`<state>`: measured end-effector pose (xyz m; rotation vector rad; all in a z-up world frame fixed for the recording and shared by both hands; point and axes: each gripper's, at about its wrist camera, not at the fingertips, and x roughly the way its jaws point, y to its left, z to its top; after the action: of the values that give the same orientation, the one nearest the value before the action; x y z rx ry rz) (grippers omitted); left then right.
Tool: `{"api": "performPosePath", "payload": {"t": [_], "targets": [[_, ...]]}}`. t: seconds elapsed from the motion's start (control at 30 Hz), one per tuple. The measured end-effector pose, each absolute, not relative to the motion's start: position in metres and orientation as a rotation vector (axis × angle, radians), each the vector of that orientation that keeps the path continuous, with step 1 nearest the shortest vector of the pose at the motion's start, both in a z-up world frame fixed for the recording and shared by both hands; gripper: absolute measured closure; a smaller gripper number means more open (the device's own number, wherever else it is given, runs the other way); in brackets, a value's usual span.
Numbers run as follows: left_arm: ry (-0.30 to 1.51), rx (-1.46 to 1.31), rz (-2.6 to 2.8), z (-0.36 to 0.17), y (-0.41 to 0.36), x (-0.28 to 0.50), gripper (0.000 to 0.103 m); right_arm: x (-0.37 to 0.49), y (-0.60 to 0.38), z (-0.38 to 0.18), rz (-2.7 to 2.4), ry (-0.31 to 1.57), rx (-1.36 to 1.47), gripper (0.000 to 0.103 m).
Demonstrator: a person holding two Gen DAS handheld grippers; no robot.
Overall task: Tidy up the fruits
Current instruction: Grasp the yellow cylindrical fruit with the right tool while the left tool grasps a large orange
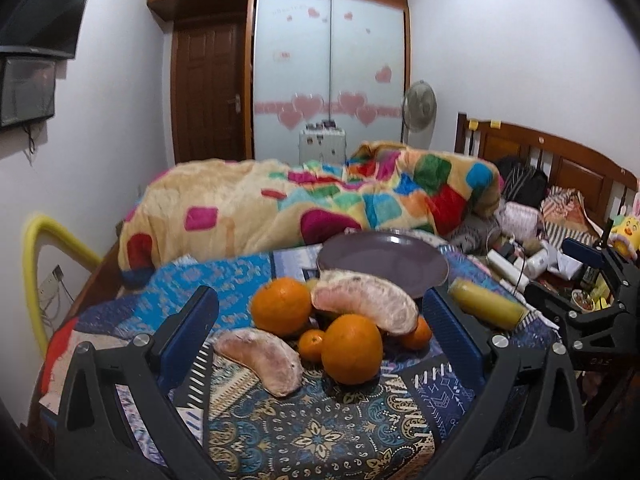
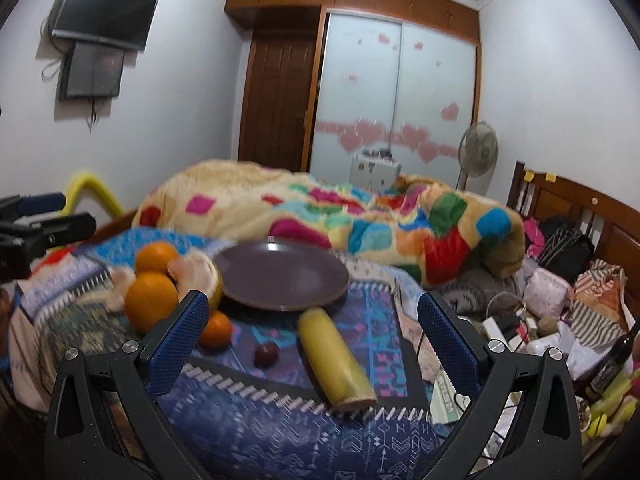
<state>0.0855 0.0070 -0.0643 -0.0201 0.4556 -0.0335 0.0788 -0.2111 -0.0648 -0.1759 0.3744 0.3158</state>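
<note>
Both tools are spread and hold nothing: the left tool (image 1: 320, 320) faces the oranges (image 1: 352, 348), the right tool (image 2: 312, 328) faces the empty plate (image 2: 280, 276) at the table's far edge.

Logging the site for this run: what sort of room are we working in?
A bedroom, most likely: a bed with a patchwork blanket and wooden headboard, a sliding-door wardrobe, and a wall-mounted TV. The fruit sits on a patterned cloth.

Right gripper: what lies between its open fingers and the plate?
In the right wrist view, the yellow cylinder lies on the patterned cloth between the right gripper and the purple plate, with a small dark red fruit beside it.
</note>
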Motion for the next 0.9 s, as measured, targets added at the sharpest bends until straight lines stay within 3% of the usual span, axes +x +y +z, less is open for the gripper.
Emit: {"api": "performPosePath", "payload": {"t": [0.2,0.3,0.4,0.67,0.9], "targets": [[0.523,-0.030,-0.053,-0.084,0.003,0.105,0.000,0.099,-0.218,-0.087,0.336,0.472,-0.204,0.000],[0.561,-0.033,-0.063,-0.095,0.000,0.114,0.007,0.110,-0.222,-0.097,0.355,0.513,-0.202,0.001],[0.603,-0.038,-0.078,-0.105,-0.002,0.123,0.016,0.118,-0.224,-0.105,0.376,0.560,-0.205,0.011],[0.652,-0.041,-0.097,-0.120,-0.010,0.137,0.022,0.133,-0.223,-0.115,0.418,0.629,-0.208,0.031],[0.691,-0.059,-0.111,-0.130,-0.011,0.145,0.036,0.146,-0.222,-0.123,0.449,0.687,-0.220,0.047]]}}
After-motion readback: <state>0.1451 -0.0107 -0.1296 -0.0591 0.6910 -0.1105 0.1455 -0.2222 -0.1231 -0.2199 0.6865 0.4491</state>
